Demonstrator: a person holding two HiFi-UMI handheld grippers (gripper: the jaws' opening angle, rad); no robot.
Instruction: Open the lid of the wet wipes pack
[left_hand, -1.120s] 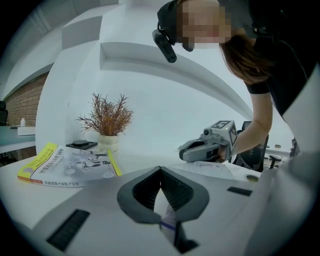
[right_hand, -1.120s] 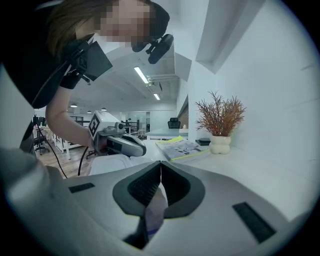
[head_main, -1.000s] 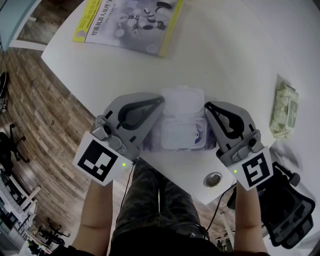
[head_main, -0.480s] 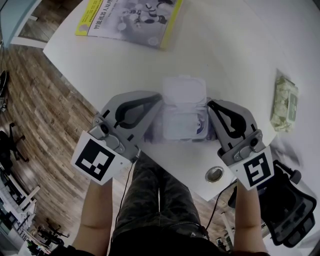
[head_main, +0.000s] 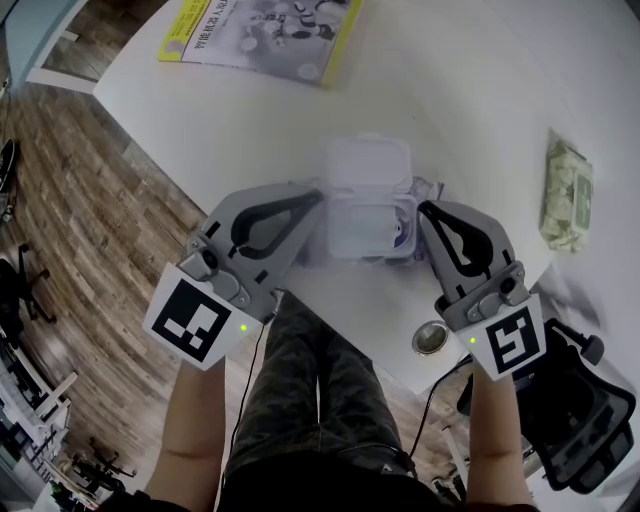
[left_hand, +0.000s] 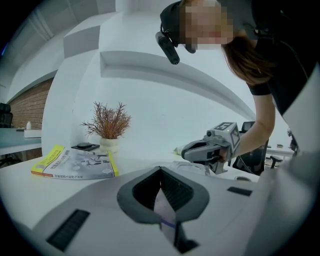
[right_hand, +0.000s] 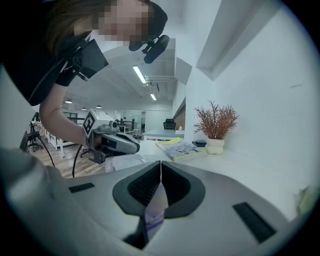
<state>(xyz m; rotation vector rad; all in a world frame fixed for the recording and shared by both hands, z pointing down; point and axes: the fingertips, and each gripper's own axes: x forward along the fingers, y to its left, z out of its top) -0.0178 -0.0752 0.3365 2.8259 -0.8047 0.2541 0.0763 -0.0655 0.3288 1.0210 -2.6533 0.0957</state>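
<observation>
**Wipes pack pinched at both ends, lid up**

The wet wipes pack (head_main: 368, 226) sits near the bench's (head_main: 470, 90) front edge, between the two tools. Its pale lid (head_main: 368, 162) is flipped open toward the far side. What lies under the lid is too washed out to make out, and the print on the wrapper cannot be read.

Both ends of the pack are hidden under the tool bodies in the head view. The left tool (head_main: 316, 204) is closed on the wrapper's left edge; in its own view only a thin strip of film (left_hand: 165, 212) shows between the pressed jaws. The right tool (head_main: 424, 212) is likewise clamped on the right edge, with a sliver of film (right_hand: 155, 209) showing.

Whether the pack rests on the bench or hangs just above it cannot be told.

Farther off lie a yellow-edged book (head_main: 262, 28), cut off by the frame, and a green packet (head_main: 566, 196).
</observation>
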